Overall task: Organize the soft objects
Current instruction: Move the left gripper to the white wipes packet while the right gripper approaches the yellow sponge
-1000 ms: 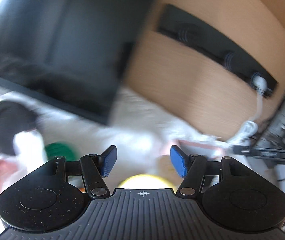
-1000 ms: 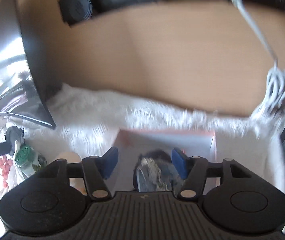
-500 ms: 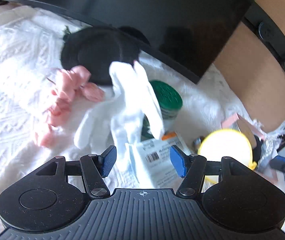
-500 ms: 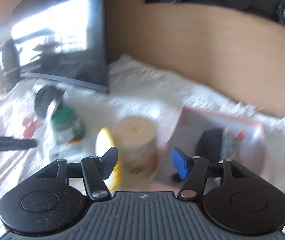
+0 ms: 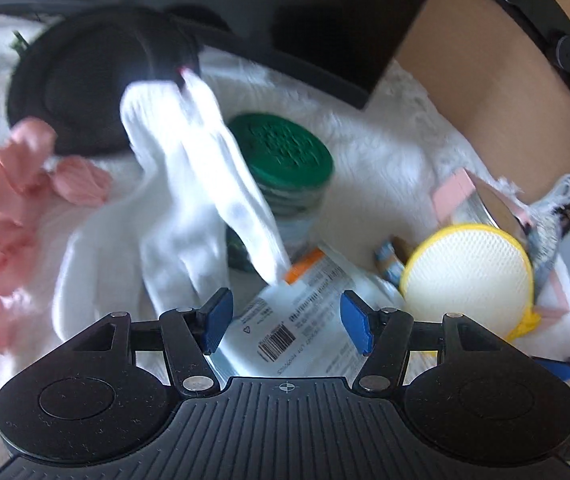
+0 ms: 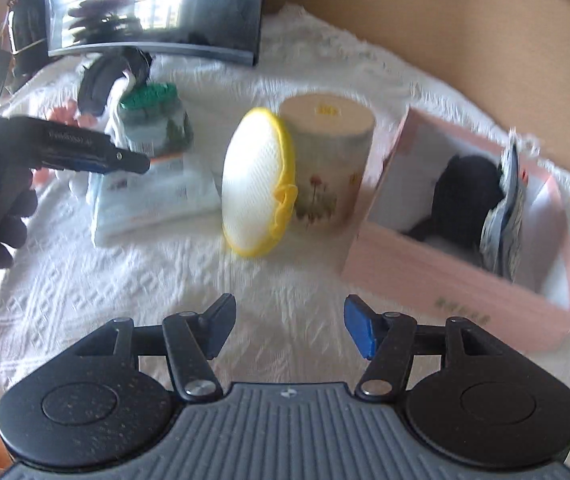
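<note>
In the left wrist view, white gloves drape over a green-lidded jar, with a pink cloth to the left and a black round pad behind. My left gripper is open just above a flat white packet. A yellow-rimmed mesh sponge stands to the right. In the right wrist view, my right gripper is open over the white cloth, in front of the sponge. A pink box at the right holds a black soft item and a patterned cloth.
A floral cup stands behind the sponge. A dark monitor stands at the back, and a wooden wall lies behind. The left gripper and gloved hand show at the left of the right wrist view. A white textured cloth covers the table.
The left gripper swung down from the wall to the gloves and packet, then moved closer. The right gripper pulled back from the pink box and turned left, bringing the sponge and cup into view.
</note>
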`<state>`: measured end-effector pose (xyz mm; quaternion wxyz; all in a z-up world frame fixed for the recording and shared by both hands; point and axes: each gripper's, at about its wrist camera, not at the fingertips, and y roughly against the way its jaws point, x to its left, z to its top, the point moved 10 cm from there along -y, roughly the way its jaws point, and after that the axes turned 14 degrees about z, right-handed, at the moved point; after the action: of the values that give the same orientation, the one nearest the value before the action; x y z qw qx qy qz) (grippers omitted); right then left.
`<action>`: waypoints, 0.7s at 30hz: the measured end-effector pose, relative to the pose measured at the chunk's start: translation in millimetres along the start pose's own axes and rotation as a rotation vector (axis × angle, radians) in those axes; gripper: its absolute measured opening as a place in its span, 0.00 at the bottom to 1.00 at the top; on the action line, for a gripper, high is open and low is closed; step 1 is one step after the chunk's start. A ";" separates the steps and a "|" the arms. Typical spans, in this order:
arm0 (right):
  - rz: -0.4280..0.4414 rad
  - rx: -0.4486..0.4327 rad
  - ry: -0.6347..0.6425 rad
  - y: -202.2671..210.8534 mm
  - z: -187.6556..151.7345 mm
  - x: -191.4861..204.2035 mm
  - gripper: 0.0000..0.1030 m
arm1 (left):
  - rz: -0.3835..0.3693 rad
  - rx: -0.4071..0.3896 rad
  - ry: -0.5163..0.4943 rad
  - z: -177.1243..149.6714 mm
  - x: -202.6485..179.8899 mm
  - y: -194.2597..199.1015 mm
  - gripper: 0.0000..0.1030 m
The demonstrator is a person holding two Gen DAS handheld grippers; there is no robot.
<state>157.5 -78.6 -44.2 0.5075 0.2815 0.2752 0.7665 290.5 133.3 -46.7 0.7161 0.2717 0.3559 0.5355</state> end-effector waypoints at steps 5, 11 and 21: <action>0.000 0.000 -0.058 -5.1 -13.6 -12.4 0.59 | -0.044 0.055 -0.143 -30.2 -20.7 14.4 0.64; 0.013 0.007 -0.124 -15.0 -28.3 -21.7 0.59 | 0.062 -0.005 -0.244 -34.4 -27.3 36.5 0.63; -0.009 -0.031 -0.080 -15.7 -35.8 -19.4 0.61 | 0.150 0.003 -0.587 -66.3 -82.8 24.9 0.69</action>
<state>148.2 -96.3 -83.0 0.5257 0.3029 0.2440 0.7566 208.8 61.3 -49.1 0.7464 0.4413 0.1136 0.4850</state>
